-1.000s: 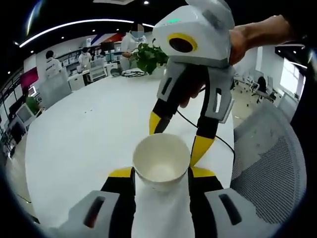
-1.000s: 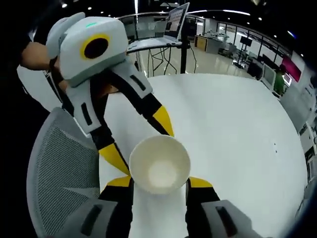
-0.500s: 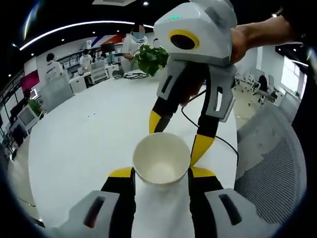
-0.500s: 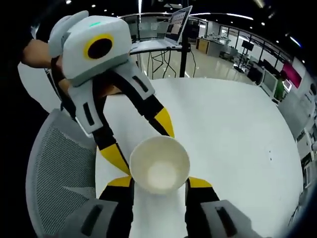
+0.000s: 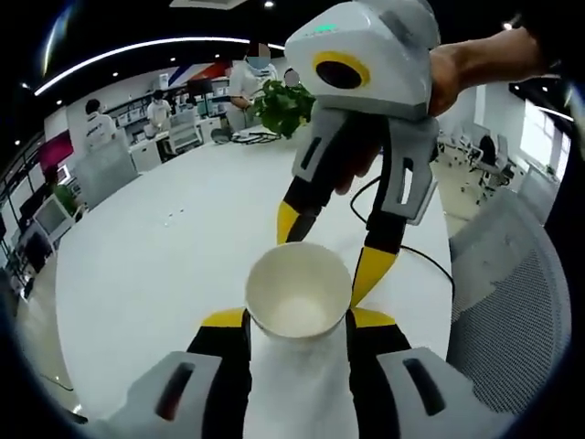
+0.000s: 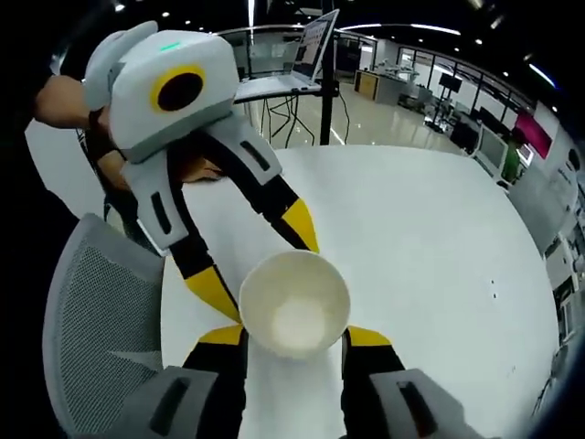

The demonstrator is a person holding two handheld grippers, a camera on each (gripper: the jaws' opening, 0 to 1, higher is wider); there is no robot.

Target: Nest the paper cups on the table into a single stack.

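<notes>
**One white cup, gripped from two sides above the table**

In the left gripper view, a single white paper cup (image 5: 298, 294) sits between the left gripper (image 5: 298, 320) jaws, whose yellow tips press its wall on both sides. The cup's mouth faces the camera and nothing lies inside; whether more cups are nested in it cannot be told. Across the cup, the right gripper (image 5: 327, 254) reaches in from above, its two yellow tips meeting the cup's far rim. Beneath lies the white table (image 5: 155, 265), with a potted plant (image 5: 281, 107) at its far edge and a mesh chair (image 5: 512, 320) to the right.

In the right gripper view, a mesh chair (image 6: 101, 338) stands at left, then the left gripper (image 6: 259, 263), then the same one cup (image 6: 294, 302), clamped by the right gripper (image 6: 294, 337). A laptop (image 6: 297, 55) stands on a stand beyond the table (image 6: 430, 247).
</notes>
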